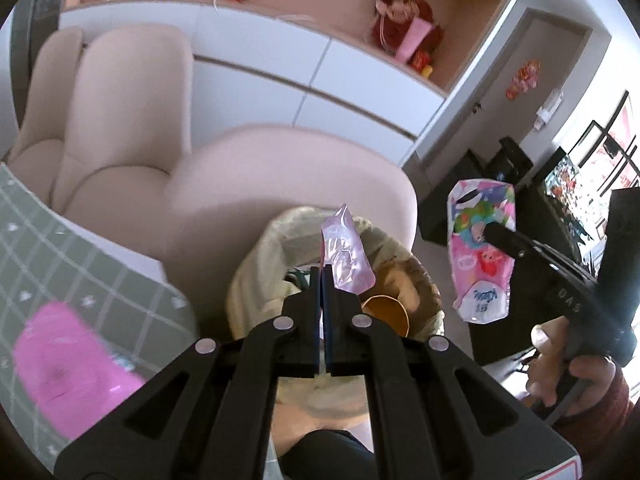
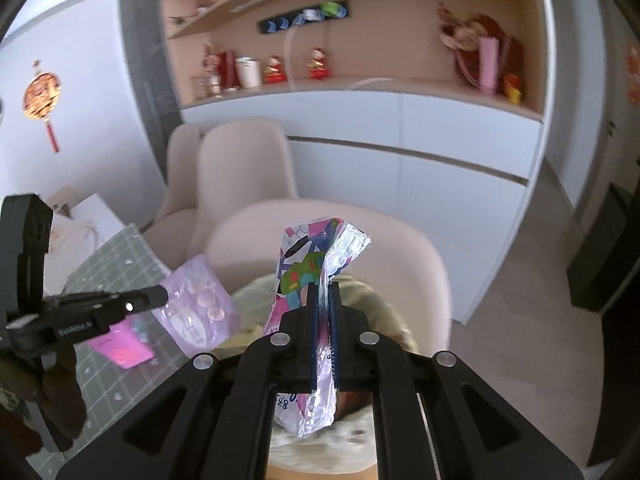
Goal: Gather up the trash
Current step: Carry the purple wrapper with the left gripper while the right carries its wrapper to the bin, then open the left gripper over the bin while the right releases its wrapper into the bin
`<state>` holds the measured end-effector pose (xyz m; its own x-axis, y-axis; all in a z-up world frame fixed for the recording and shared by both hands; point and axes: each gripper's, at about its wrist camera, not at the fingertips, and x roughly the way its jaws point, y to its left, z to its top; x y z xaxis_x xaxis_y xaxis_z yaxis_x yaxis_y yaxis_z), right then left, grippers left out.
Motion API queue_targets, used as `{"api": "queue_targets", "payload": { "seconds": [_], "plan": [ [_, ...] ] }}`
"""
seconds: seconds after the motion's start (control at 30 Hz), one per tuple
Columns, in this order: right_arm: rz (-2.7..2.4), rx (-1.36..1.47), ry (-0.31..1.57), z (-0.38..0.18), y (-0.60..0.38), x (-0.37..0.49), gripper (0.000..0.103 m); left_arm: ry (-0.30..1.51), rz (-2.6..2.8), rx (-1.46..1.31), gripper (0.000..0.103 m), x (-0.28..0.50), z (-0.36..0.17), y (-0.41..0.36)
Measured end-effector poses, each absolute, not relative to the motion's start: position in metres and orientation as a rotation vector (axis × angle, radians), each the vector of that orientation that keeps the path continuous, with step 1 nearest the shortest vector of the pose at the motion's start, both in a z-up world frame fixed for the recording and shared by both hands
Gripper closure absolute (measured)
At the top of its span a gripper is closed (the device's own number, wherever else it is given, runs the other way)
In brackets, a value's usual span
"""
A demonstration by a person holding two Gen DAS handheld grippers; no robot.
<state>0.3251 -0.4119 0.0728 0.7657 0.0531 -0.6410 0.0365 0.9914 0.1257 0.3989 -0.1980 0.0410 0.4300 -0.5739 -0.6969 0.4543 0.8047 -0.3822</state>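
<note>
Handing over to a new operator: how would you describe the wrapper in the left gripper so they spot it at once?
Find the lined trash bin in front of the beige chair. Above its opening, the left gripper pinches a see-through pale pink wrapper. The wrapper in the right gripper is opaque, with bright cartoon prints.

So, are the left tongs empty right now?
No, the left tongs are shut on a translucent pink plastic wrapper above the lined trash bin.

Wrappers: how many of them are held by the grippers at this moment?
2. A translucent pink wrapper is in the left gripper above the trash bag; a colourful cartoon wrapper is in the right gripper.
</note>
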Motion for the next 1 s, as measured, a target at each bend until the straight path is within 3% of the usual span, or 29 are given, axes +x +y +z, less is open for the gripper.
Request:
{"api": "queue_targets", "payload": {
  "seconds": [0.2,0.27,0.3,0.33,0.77,1.0],
  "plan": [
    [-0.008,0.16,0.729,0.056,-0.433,0.34,0.096,1.014,-0.69,-0.114,0.101,0.418,0.009,-0.237],
    [0.004,0.157,0.743,0.051,-0.431,0.345,0.096,1.04,-0.691,-0.12,0.085,0.422,0.003,-0.241],
    [0.014,0.156,0.755,0.047,-0.43,0.348,0.096,1.04,-0.685,-0.119,0.069,0.423,0.003,-0.241],
    [0.02,0.155,0.765,0.043,-0.428,0.351,0.096,1.026,-0.677,-0.113,0.065,0.42,0.003,-0.237],
    [0.093,0.209,0.861,0.007,-0.398,0.387,0.096,0.898,-0.543,-0.077,0.063,0.375,0.044,-0.185],
    [0.086,0.223,0.923,-0.023,-0.371,0.4,0.096,0.84,-0.442,-0.088,0.046,0.298,0.05,-0.105]
  ]
}}
